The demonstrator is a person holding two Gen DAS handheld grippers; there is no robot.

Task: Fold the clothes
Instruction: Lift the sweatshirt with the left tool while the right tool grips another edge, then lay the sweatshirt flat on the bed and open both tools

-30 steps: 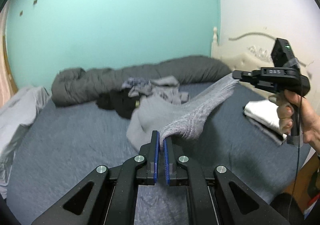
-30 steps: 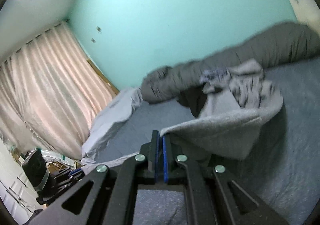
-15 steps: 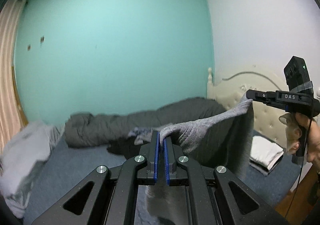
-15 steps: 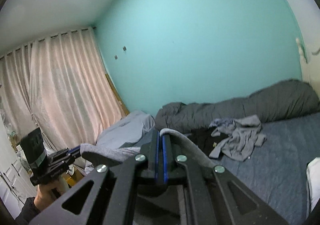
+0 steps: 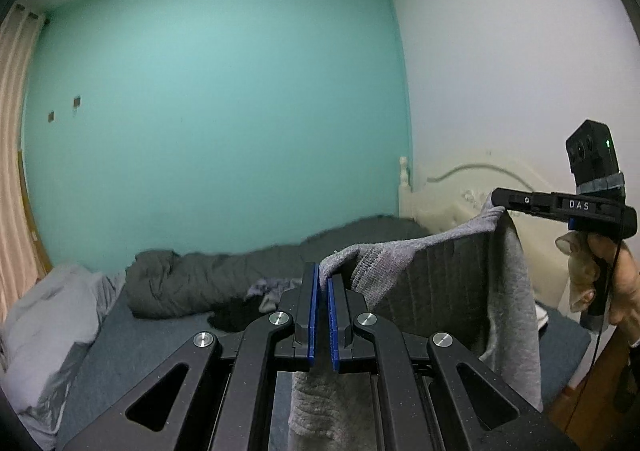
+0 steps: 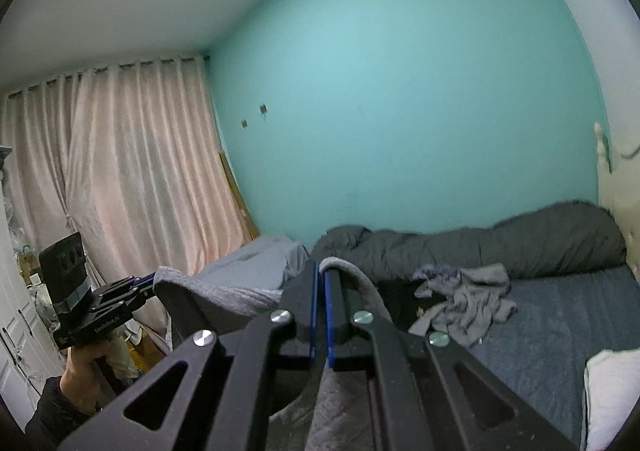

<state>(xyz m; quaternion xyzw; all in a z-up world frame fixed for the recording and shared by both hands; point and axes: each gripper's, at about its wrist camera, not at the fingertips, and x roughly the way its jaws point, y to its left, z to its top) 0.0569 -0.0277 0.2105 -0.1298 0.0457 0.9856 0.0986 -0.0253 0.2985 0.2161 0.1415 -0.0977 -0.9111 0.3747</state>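
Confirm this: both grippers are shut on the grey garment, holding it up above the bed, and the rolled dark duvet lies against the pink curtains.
Wrong on one count. The dark duvet lies along the turquoise wall, not the curtains, as the right wrist view shows. The rest holds: the left gripper and the right gripper are each shut on the grey garment, lifted above the bed.

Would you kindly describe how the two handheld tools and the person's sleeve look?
Both tools are matte black with blue pads and silver pivot bolts. The right tool carries white "DAS" lettering, a taped-on black camera box with a green light, and a thin black cable. The left tool has small white lettering. The sleeve is dark.
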